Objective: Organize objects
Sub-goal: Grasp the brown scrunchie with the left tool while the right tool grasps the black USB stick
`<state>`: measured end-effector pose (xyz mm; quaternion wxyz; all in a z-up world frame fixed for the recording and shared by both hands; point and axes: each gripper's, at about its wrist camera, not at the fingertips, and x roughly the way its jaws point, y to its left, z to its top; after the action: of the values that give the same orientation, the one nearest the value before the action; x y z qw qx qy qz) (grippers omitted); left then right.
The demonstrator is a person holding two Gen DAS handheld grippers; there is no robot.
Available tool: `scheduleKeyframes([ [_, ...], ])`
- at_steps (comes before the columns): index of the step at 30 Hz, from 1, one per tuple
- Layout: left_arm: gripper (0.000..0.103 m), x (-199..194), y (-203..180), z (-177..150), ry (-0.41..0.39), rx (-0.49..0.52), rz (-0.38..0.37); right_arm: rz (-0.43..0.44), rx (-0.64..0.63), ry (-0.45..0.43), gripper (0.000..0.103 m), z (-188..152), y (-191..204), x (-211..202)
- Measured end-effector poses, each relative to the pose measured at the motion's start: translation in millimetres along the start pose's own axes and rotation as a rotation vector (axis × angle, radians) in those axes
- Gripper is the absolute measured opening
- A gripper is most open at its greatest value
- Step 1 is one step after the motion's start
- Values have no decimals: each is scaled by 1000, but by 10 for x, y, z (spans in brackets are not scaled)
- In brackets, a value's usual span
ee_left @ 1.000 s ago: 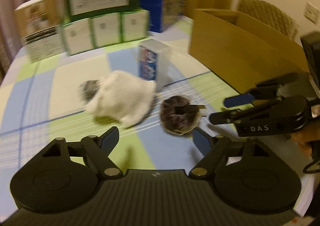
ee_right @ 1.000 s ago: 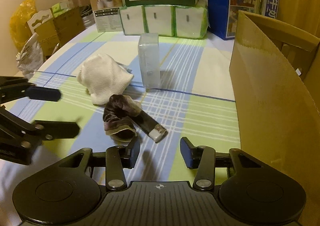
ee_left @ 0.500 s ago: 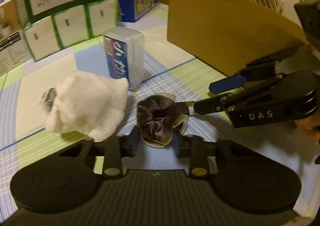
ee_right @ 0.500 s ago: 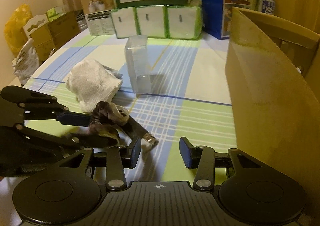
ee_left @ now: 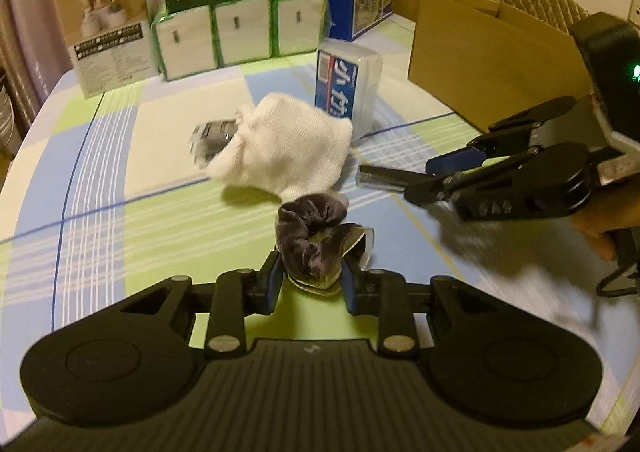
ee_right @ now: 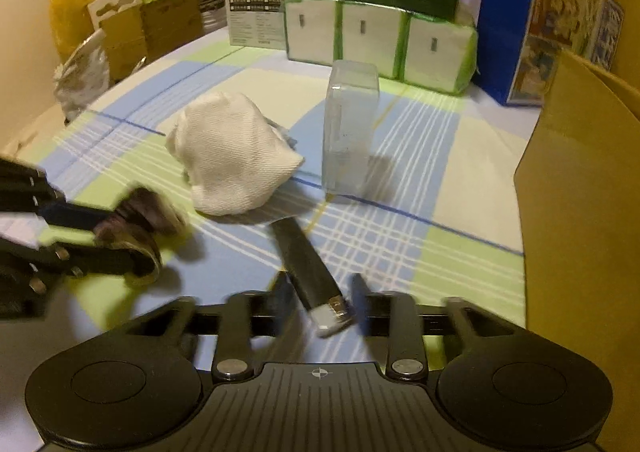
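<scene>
Fingers of the left gripper [ee_left: 310, 280] pinch the dark scrunchie [ee_left: 310, 230] on its backing card, apparently raised just off the checked tablecloth [ee_left: 120, 179], presumably for the open cardboard box [ee_left: 480, 63] at far right. The right gripper [ee_right: 320, 302] straddles the near end of a black strip [ee_right: 306, 264]; its jaws sit slightly apart and blurred, so a firm grip cannot be confirmed. A white cloth bundle [ee_left: 284, 147] lies beyond, beside a clear upright case [ee_right: 350, 131].

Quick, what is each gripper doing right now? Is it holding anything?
Left gripper: shut on the scrunchie.
Right gripper: open, fingers either side of the black stick, not gripping it.
</scene>
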<state>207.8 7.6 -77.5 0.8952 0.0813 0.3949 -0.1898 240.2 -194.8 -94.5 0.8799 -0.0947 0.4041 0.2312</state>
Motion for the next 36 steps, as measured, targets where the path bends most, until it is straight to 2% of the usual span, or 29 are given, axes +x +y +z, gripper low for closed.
scheduleKeyframes([
  [3,27,-2,-26,-51,8,1,1,-2,64,29,20,-30,24,-85],
  [6,35,2,-62,-63,13,7,3,31,119,54,21,-100,69,-203],
  [9,41,7,-75,-55,7,12,5,35,104,28,21,-113,135,-262],
  [11,42,20,-76,-34,3,17,14,11,70,8,22,-93,164,-257],
  [23,44,208,-28,60,-5,52,2,18,8,-7,22,-80,183,-80],
  [28,25,197,-25,58,-7,25,-2,4,-17,-10,20,-61,235,-42],
  [36,20,96,-93,93,5,5,56,-12,19,-15,19,-79,225,-95],
])
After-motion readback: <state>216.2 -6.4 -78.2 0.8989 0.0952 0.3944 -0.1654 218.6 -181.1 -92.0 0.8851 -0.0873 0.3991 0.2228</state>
